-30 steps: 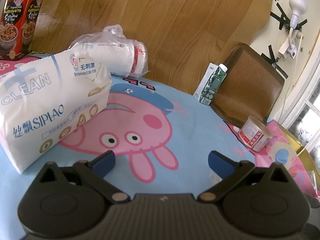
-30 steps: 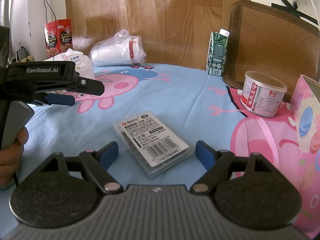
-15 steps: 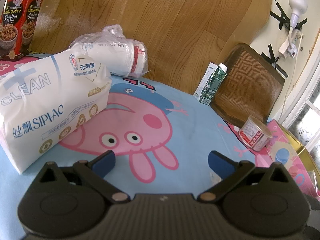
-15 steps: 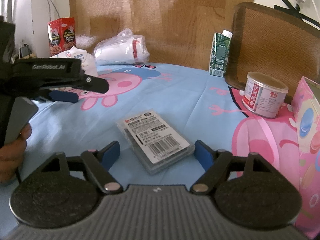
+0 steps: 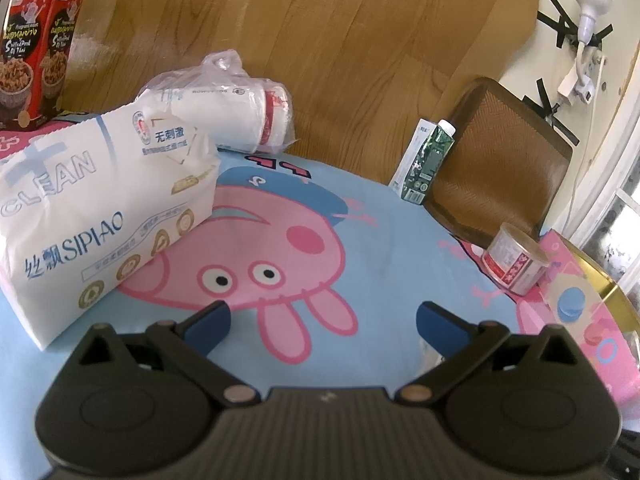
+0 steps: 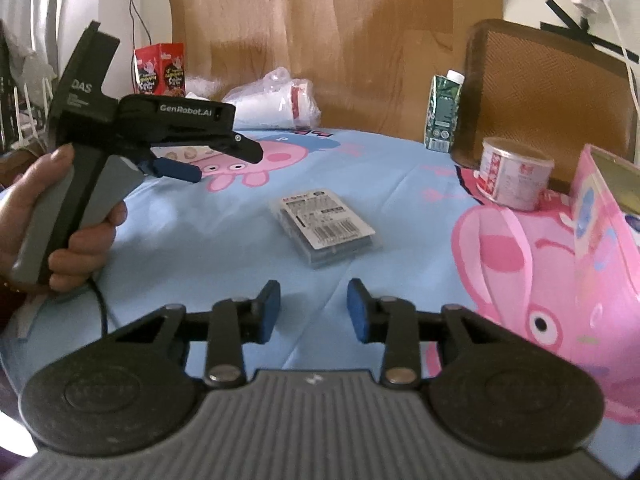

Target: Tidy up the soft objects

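Observation:
A white SIPIAO tissue pack lies on the blue cartoon cloth, left of my left gripper, which is open with nothing between its fingers. Behind the pack sits a clear bag holding a white roll, also seen in the right wrist view as the bagged roll. My right gripper hovers over the cloth; its jaws are closing on nothing. A clear plastic case with a barcode label lies ahead of it. A hand holds the left gripper at the left.
A red snack box stands at the back left. A green carton, a woven brown chair back and a red-and-white tin are at the right. A pink cartoon bag stands near right. A wood panel backs the table.
My right gripper pulled back from the plastic case, which now lies farther ahead, and its jaws narrowed from wide apart. The left gripper stayed still and open.

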Action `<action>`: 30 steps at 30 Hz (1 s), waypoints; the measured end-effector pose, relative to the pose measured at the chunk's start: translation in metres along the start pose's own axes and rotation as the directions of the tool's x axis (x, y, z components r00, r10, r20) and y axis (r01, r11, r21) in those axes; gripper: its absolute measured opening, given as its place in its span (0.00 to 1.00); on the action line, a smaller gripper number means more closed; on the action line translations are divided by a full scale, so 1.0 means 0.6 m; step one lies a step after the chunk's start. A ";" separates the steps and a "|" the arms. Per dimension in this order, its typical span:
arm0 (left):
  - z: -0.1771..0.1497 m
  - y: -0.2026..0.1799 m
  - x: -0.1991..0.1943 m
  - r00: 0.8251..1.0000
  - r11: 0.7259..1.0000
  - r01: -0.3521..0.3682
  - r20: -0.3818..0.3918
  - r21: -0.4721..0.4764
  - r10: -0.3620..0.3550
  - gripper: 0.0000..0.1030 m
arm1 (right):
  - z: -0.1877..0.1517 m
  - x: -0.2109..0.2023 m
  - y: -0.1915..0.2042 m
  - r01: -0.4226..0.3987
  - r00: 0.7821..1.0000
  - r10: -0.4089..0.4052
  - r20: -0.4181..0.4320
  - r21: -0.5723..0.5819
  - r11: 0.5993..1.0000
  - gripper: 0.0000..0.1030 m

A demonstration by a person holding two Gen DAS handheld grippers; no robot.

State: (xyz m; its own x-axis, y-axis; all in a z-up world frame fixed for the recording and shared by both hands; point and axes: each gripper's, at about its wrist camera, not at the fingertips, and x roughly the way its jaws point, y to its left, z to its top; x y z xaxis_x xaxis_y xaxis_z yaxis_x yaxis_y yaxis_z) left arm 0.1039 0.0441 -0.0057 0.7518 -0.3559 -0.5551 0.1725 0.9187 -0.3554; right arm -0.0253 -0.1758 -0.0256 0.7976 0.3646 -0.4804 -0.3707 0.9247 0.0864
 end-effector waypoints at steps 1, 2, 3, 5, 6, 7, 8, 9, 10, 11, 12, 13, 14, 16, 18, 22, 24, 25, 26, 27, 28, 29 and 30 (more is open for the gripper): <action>0.000 -0.001 0.000 1.000 1.000 -0.002 -0.001 0.003 0.002 1.00 | 0.001 0.000 -0.004 -0.008 1.000 0.008 -0.001 0.011 1.000 0.39; 0.000 -0.001 0.000 1.000 1.000 -0.005 -0.001 0.005 0.005 1.00 | 0.002 0.001 -0.006 -0.015 1.000 0.015 -0.002 0.019 1.000 0.40; -0.001 -0.002 -0.001 1.000 1.000 -0.006 -0.001 0.007 0.006 1.00 | 0.004 0.002 -0.007 -0.022 1.000 0.022 -0.004 0.022 1.000 0.43; -0.001 0.000 -0.001 1.000 1.000 -0.004 -0.001 0.005 0.004 1.00 | 0.009 0.009 -0.006 -0.013 1.000 0.013 -0.009 0.005 1.000 0.71; -0.001 0.000 -0.001 1.000 1.000 0.000 0.000 0.000 0.000 1.00 | 0.012 0.014 -0.005 0.003 1.000 -0.003 -0.012 -0.008 1.000 0.77; 0.000 0.002 -0.002 1.000 1.000 0.007 0.002 -0.007 -0.007 1.00 | 0.015 0.020 -0.006 0.011 1.000 -0.011 -0.012 -0.018 1.000 0.81; 0.000 0.005 -0.002 1.000 1.000 0.014 0.004 -0.016 -0.014 1.00 | 0.021 0.028 -0.009 0.011 1.000 -0.012 -0.016 -0.022 1.000 0.81; 0.000 0.007 -0.003 1.000 1.000 0.020 0.006 -0.023 -0.020 1.00 | 0.027 0.040 -0.014 0.008 1.000 -0.008 -0.030 -0.017 1.000 0.82; 0.001 0.009 -0.003 1.000 0.999 0.023 0.007 -0.028 -0.023 1.00 | 0.033 0.049 -0.019 0.005 0.999 -0.005 -0.037 -0.011 1.000 0.85; 0.001 0.009 -0.003 1.000 0.999 0.025 0.008 -0.030 -0.025 1.00 | 0.041 0.060 -0.022 0.005 0.999 -0.006 -0.036 -0.012 1.000 0.86; 0.001 0.009 -0.003 1.000 0.999 0.024 0.007 -0.029 -0.023 1.00 | 0.050 0.073 -0.024 0.008 0.999 -0.008 -0.041 -0.017 1.000 0.88; 0.000 0.008 -0.003 1.000 0.999 0.021 0.007 -0.026 -0.021 1.00 | 0.058 0.087 -0.025 0.009 0.999 -0.010 -0.053 -0.021 1.000 0.88; 0.000 0.006 -0.003 1.000 1.000 0.018 0.006 -0.022 -0.018 1.00 | 0.066 0.100 -0.026 0.004 0.998 -0.005 -0.069 -0.023 1.000 0.88; 0.000 0.006 -0.003 1.000 1.000 0.016 0.006 -0.020 -0.016 1.00 | 0.080 0.120 -0.027 -0.016 0.997 0.015 -0.075 -0.016 1.000 0.88; 0.000 0.006 -0.003 1.000 1.000 0.015 0.006 -0.021 -0.015 1.00 | 0.087 0.128 -0.024 -0.039 0.997 0.037 -0.073 -0.028 0.999 0.73; 0.000 0.007 -0.003 1.000 1.000 0.016 0.006 -0.021 -0.016 1.00 | 0.079 0.115 -0.009 -0.035 0.998 0.031 -0.053 -0.067 0.997 0.59; 0.000 0.007 -0.003 1.000 1.000 0.016 0.006 -0.022 -0.016 1.00 | 0.071 0.099 -0.012 -0.041 0.998 0.038 -0.049 -0.051 0.998 0.59; 0.000 0.006 -0.003 1.000 1.000 0.016 0.006 -0.022 -0.016 1.00 | 0.062 0.086 -0.012 -0.048 0.998 0.046 -0.050 -0.053 0.997 0.59; 0.000 0.006 -0.003 1.000 1.000 0.016 0.006 -0.021 -0.016 1.00 | 0.054 0.074 -0.009 -0.049 0.998 0.046 -0.046 -0.068 0.996 0.59; 0.000 0.006 -0.003 1.000 1.000 0.015 0.006 -0.020 -0.015 1.00 | 0.042 0.058 -0.006 -0.048 0.998 0.045 -0.037 -0.090 0.995 0.59; -0.001 0.005 -0.003 1.000 1.000 0.014 0.005 -0.018 -0.014 1.00 | 0.032 0.044 -0.004 -0.053 0.998 0.049 -0.036 -0.104 0.993 0.59; 0.000 0.004 -0.003 1.000 1.000 0.013 0.003 -0.014 -0.013 1.00 | 0.021 0.028 -0.005 -0.066 0.997 0.063 -0.035 -0.103 0.992 0.59; 0.000 0.003 -0.002 1.000 1.000 0.010 0.000 -0.009 -0.010 1.00 | 0.010 0.011 -0.008 -0.082 0.996 0.079 -0.035 -0.097 0.992 0.59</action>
State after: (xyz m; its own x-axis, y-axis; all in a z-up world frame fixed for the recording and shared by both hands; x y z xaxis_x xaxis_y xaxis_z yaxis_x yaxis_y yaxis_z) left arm 0.1031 0.0460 -0.0054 0.7502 -0.3654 -0.5511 0.1745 0.9133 -0.3680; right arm -0.0154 -0.1772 -0.0239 0.7486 0.4327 -0.5024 -0.4796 0.8766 0.0402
